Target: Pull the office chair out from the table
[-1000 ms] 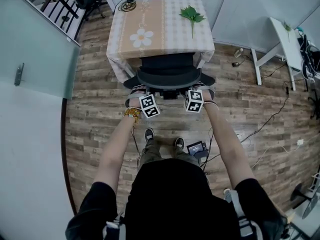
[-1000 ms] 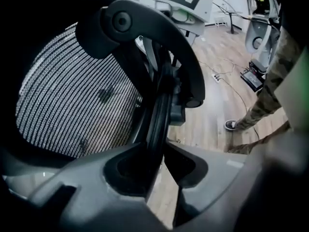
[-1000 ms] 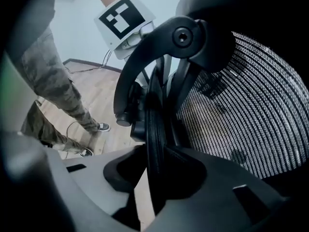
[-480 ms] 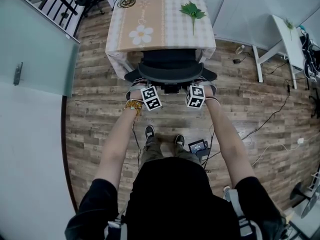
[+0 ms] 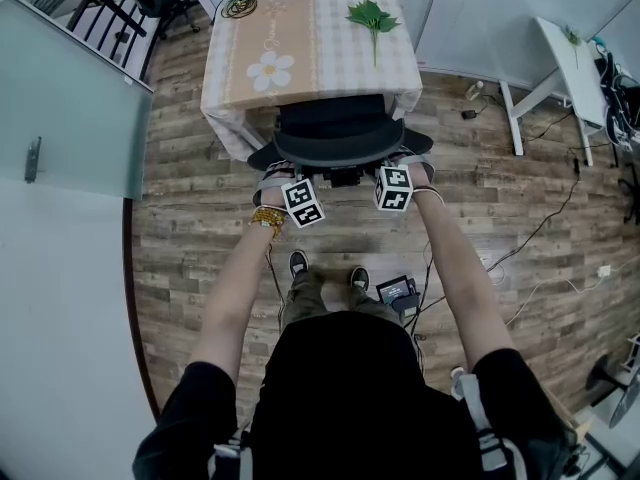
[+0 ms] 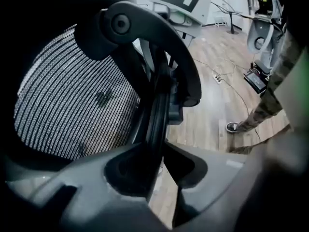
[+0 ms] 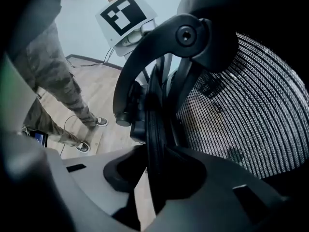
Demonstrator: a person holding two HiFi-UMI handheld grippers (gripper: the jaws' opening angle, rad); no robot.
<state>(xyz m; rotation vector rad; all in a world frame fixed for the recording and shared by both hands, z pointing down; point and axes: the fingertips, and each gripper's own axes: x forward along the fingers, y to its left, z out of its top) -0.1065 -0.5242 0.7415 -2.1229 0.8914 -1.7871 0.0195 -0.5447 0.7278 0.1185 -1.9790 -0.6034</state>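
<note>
Wood-plank floor (image 5: 190, 238) ran across the room, with a glass partition (image 5: 70, 98) on the left and a white side table (image 5: 565, 68) at the far right. At the far end stood a table (image 5: 300, 78) under a checked cloth printed with a daisy. A green leafy sprig (image 5: 371, 16) lay on its right part and a coiled cable (image 5: 237, 6) at its far left corner.

The office chair (image 5: 340, 133) sat close against the table's near edge, its black mesh back turned toward the person. Both grippers were on that back's rim — the left gripper (image 5: 283, 173) at its left end, the right gripper (image 5: 403, 168) at its right end.

In the left gripper view, a black frame rib of the back ran down between the two jaws, which had just been closing and pinched it; the mesh lay left of the rib. In the right gripper view the jaws were clamped on a like rib, with the mesh to its right.

The person's shoes (image 5: 325, 268) stood on the floor just near of the chair — a small screened device (image 5: 395, 293) lay beside the right one.
</note>
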